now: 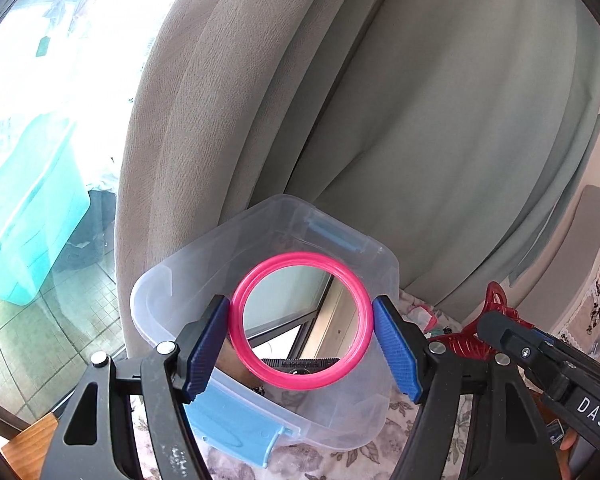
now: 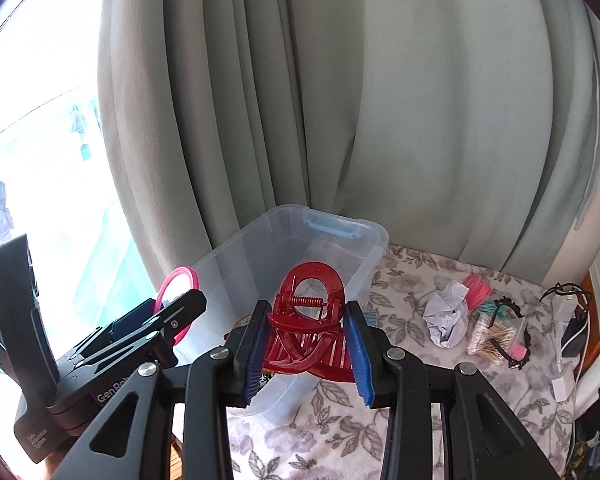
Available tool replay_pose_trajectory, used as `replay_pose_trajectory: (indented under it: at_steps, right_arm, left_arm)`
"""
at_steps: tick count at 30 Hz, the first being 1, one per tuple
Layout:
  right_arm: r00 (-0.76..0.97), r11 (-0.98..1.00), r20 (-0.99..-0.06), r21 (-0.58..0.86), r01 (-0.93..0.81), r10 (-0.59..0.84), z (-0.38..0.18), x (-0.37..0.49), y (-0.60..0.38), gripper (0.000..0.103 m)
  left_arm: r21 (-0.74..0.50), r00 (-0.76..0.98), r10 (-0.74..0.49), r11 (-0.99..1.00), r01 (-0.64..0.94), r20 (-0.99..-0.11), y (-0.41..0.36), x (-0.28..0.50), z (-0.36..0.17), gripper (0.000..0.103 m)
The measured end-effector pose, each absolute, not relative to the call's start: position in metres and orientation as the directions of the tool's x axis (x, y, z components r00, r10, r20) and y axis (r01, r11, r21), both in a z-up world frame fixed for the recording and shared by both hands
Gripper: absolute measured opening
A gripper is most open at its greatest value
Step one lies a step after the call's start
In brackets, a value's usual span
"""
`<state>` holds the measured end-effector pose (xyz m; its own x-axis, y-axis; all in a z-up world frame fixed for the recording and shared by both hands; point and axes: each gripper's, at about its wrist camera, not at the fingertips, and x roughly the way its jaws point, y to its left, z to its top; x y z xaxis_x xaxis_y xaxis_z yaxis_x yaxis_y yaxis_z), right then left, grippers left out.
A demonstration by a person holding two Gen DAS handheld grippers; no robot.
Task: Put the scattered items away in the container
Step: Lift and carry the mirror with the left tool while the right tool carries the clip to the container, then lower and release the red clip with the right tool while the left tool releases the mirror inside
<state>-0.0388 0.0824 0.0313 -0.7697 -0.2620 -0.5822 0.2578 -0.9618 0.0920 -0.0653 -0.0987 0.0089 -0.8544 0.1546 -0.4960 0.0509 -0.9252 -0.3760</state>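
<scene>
Left claw point(image 1: 302, 350) clamping pink round mirror point(image 1: 300, 320) by rim between blue pads, holding it over clear container point(image 1: 172, 280). Right claw point(image 2: 306, 354) gripping red hair clip point(image 2: 306, 320), hovering at container's near edge. Container sitting on floral-clothed desk point(image 2: 400, 292) against grey curtain point(image 2: 380, 100). Crumpled paper point(image 2: 446, 318), cotton swabs point(image 2: 496, 334) lying scattered to right.

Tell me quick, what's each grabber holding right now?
Left gripper: closed on the round pink-rimmed mirror, over the clear plastic box.
Right gripper: closed on the red plastic hair claw clip.
</scene>
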Motion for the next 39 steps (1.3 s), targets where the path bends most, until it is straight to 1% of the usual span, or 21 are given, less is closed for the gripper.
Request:
replay_pose_trajectory:
  at_steps: [23, 39]
  right_arm:
    - [-0.696, -0.932, -0.640, 0.096, 0.349, -0.326, -0.005, -0.104, 0.047, 0.040]
    - [-0.675, -0.917, -0.645, 0.109, 0.384, -0.359, -0.018, -0.124, 0.036, 0.040]
  left_arm:
    - [-0.360, -0.833, 0.118, -0.928, 0.102, -0.541, -0.107, -0.102, -0.024, 0.074]
    - [-0.339, -0.820, 0.086, -0.931, 0.136, -0.566, -0.104, -0.111, -0.040, 0.074]
